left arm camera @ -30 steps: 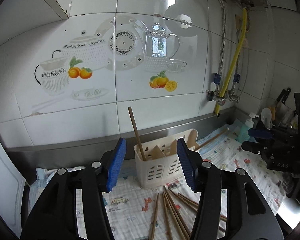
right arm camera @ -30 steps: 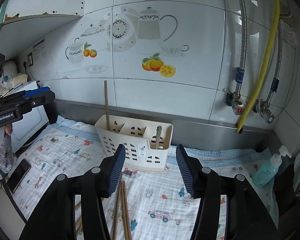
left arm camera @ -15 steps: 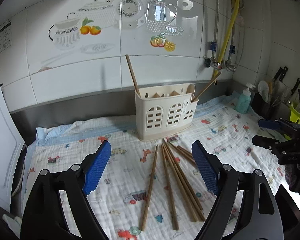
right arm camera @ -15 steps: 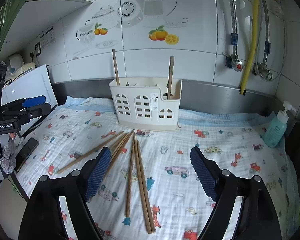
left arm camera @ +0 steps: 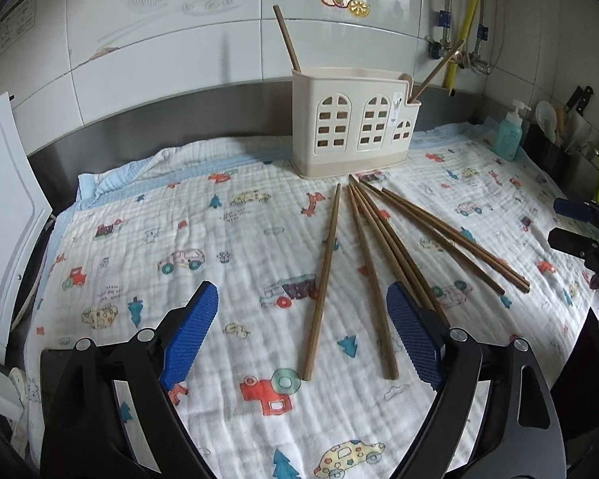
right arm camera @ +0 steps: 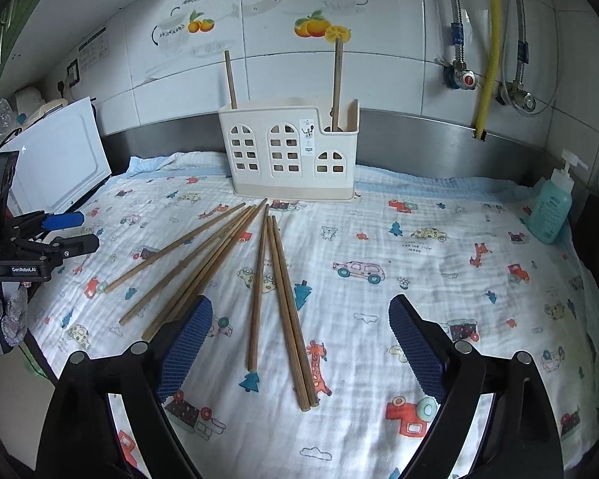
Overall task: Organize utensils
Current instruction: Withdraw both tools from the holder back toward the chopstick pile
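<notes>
While both grippers' fingers spread empty, seven chopsticks lie loose, two in caddy.

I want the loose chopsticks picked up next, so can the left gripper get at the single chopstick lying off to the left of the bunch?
Probably yes. The left gripper is open and empty, and the single chopstick lies alone on the cloth, its near end between the fingers with nothing on top.

Seven loose chopsticks, perhaps, two standing in one holder, one soap bottle
</notes>
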Demonstrator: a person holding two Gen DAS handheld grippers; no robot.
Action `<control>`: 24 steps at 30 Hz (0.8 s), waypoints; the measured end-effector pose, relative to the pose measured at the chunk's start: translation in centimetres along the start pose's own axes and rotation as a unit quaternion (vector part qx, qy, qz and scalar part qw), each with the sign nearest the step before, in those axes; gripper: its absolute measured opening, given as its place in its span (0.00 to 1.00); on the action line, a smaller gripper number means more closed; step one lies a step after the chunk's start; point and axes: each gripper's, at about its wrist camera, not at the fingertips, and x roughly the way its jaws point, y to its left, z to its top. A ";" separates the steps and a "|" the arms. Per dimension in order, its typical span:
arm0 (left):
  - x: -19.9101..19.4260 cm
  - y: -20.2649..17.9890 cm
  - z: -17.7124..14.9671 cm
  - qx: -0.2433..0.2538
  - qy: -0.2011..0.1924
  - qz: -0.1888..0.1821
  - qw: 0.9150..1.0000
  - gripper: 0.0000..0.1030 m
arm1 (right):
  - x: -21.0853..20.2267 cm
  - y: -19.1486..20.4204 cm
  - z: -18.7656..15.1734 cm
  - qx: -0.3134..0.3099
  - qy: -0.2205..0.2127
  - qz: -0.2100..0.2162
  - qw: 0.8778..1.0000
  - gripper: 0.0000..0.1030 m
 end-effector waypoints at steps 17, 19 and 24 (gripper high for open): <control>4.5 -0.8 -0.9 0.024 0.045 0.033 0.998 0.82 | 2.1 -1.1 -1.8 0.012 0.033 0.000 0.999 0.84; 4.8 -0.8 -0.7 0.028 0.046 0.036 0.998 0.81 | 2.3 -1.2 -1.8 0.013 0.035 0.002 0.999 0.84; 5.3 -1.1 -0.7 0.041 0.051 0.029 0.997 0.72 | 3.1 -1.4 -1.9 0.015 0.042 0.007 0.999 0.84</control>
